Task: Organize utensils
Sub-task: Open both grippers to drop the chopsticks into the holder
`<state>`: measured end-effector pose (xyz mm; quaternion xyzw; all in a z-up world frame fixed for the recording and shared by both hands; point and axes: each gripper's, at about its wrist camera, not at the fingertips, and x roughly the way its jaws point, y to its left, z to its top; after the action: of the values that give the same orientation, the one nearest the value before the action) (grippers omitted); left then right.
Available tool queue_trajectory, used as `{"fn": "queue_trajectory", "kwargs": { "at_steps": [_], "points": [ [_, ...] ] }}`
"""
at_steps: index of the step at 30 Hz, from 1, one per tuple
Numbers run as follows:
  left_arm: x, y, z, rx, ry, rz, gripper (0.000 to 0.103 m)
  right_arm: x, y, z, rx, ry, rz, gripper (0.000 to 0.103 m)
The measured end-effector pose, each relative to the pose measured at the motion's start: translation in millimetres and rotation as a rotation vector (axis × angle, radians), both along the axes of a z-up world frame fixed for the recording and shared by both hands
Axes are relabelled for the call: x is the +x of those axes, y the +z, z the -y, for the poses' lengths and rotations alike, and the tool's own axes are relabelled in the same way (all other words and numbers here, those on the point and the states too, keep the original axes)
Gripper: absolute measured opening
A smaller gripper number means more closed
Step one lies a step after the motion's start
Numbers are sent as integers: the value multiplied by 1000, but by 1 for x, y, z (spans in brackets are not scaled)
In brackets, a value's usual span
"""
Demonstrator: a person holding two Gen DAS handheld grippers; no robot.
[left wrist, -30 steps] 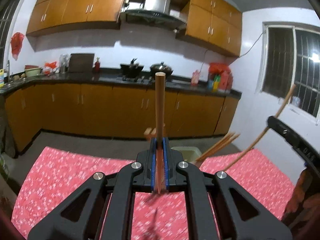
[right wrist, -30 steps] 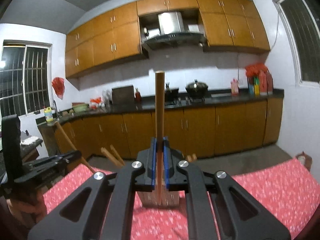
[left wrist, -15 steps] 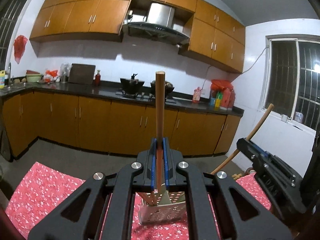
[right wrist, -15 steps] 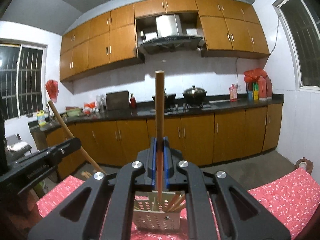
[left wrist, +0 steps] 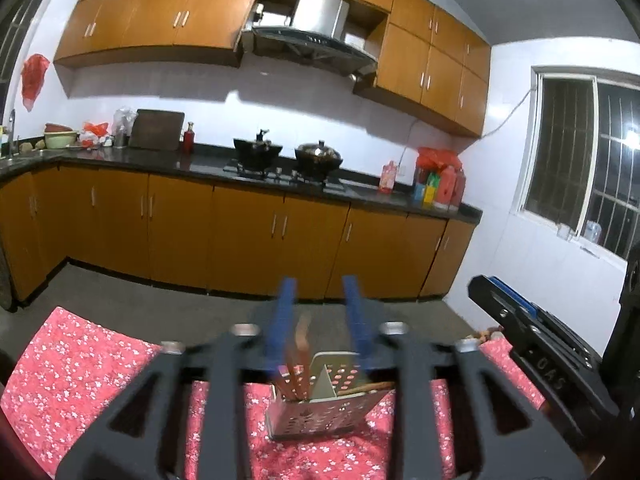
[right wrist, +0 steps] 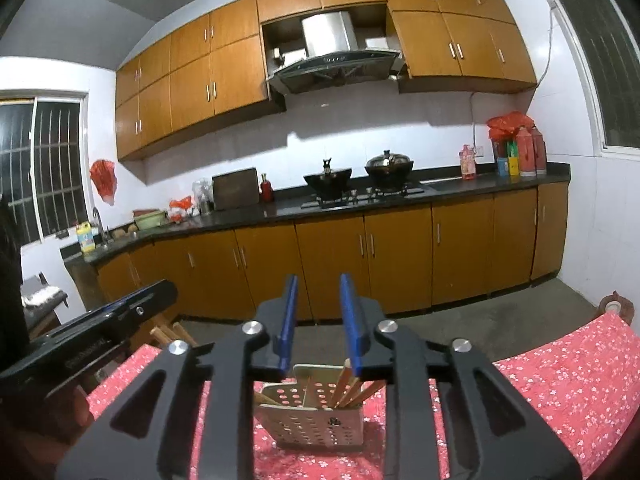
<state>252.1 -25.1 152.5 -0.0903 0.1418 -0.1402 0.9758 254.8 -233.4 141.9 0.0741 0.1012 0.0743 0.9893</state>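
Observation:
A perforated metal utensil holder [left wrist: 320, 412] stands on the red floral tablecloth [left wrist: 80, 376], with wooden chopsticks [left wrist: 298, 364] standing in it. My left gripper [left wrist: 318, 312] is open and empty just above the holder. In the right wrist view the same holder [right wrist: 312, 416] holds several chopsticks [right wrist: 352, 384] in its right compartment, and my right gripper [right wrist: 318, 308] is open and empty above it. Each gripper also shows at the edge of the other's view: the right gripper [left wrist: 532, 344] and the left gripper [right wrist: 96, 332].
The table's far edge drops to a grey floor [left wrist: 160, 300]. Beyond stand orange kitchen cabinets [left wrist: 240, 236] and a dark counter with pots [left wrist: 288, 156]. A wooden stool [right wrist: 168, 332] shows behind the left gripper.
Both grippers held one upright chopstick each; both have opened and the chopsticks have dropped into the holder. The view has tilted down toward the holder.

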Motion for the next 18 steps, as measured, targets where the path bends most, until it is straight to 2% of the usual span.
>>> {"fn": "queue_trajectory", "kwargs": {
  "at_steps": [1,3,6,8,9,11,14,18],
  "points": [
    [-5,4,-3,-6,3,16,46,-3,1,1,3,-2,5,25],
    [-12,10,-6,-16,2,30,48,-14,6,7,20,-11,19,31],
    [-28,16,-17,-40,-2,43,55,-33,9,16,49,-22,32,43],
    [-41,17,-22,-40,4,59,68,-50,8,20,56,-33,45,64],
    [-49,17,-26,-35,15,67,73,-56,7,21,57,-38,49,71],
    [-66,13,-33,-12,51,89,92,-74,0,24,49,-47,56,89],
    [-87,1,-41,45,101,106,99,-92,-11,23,4,-61,45,98],
    [-111,-27,-49,119,152,77,101,-110,-33,19,-45,-64,-17,99]
  ]
}}
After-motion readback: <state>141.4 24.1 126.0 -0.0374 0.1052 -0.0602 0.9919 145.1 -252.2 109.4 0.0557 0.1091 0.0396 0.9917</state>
